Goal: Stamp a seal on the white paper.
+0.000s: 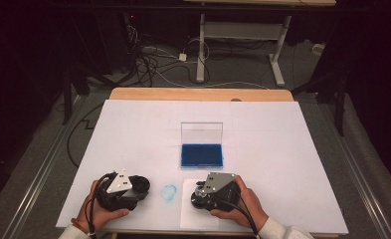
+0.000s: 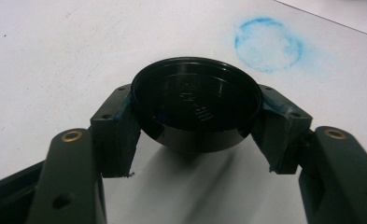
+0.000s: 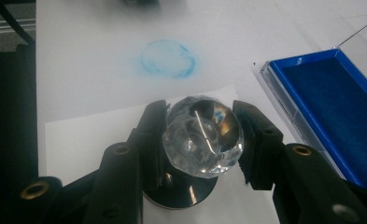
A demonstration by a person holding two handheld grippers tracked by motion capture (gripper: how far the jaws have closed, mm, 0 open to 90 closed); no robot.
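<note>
I see right gripper (image 3: pixel 201 135) clamped on clear-knobbed stamp (image 3: pixel 202 137) over paper sheet (image 3: pixel 85 135); left gripper (image 2: pixel 195 126) grips black cap (image 2: pixel 195 105); blue ink ring (image 2: pixel 267 44) at one o'clock.

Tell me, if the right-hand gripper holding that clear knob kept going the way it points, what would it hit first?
Probably the blue smudge ring on the white table cover; the right gripper, shut on the stamp's clear knob, points over the paper sheet towards it. Depth is uncertain.
</note>
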